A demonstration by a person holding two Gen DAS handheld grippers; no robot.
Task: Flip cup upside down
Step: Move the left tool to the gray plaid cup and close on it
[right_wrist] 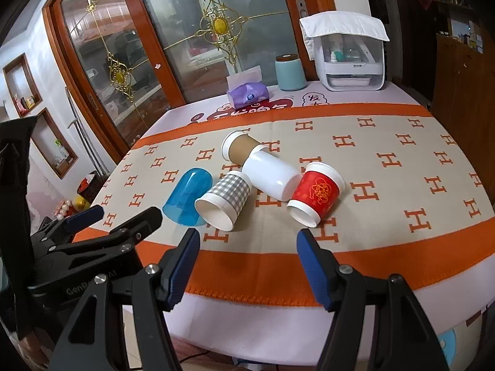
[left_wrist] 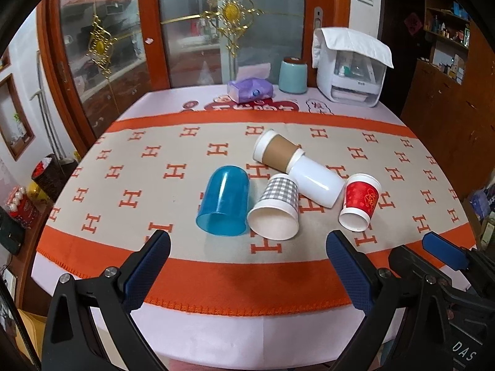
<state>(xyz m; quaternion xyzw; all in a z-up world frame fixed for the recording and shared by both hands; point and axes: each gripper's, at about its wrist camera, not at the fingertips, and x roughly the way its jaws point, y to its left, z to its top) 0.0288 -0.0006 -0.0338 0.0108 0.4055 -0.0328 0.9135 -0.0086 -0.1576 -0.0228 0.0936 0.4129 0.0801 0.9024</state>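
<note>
Several cups lie on their sides in the middle of the table: a blue plastic cup point(left_wrist: 223, 201) point(right_wrist: 187, 197), a grey checked paper cup point(left_wrist: 276, 208) point(right_wrist: 225, 199), a white cup point(left_wrist: 316, 181) point(right_wrist: 272, 176), a brown-sleeved paper cup point(left_wrist: 276, 151) point(right_wrist: 241, 151) and a red paper cup point(left_wrist: 359, 201) point(right_wrist: 316, 197). My left gripper point(left_wrist: 247, 244) is open and empty, just short of the blue and checked cups. My right gripper point(right_wrist: 247, 242) is open and empty, short of the checked and red cups. Each gripper also shows in the other's view, the right one point(left_wrist: 433, 256) and the left one point(right_wrist: 123, 216).
An orange and beige cloth with H marks point(left_wrist: 173, 173) covers the table. At the back stand a purple tissue pack point(left_wrist: 250, 88), a teal jar point(left_wrist: 292, 74) and a white appliance with a cloth on it point(left_wrist: 351, 68). Glass doors point(left_wrist: 191, 24) stand behind the table.
</note>
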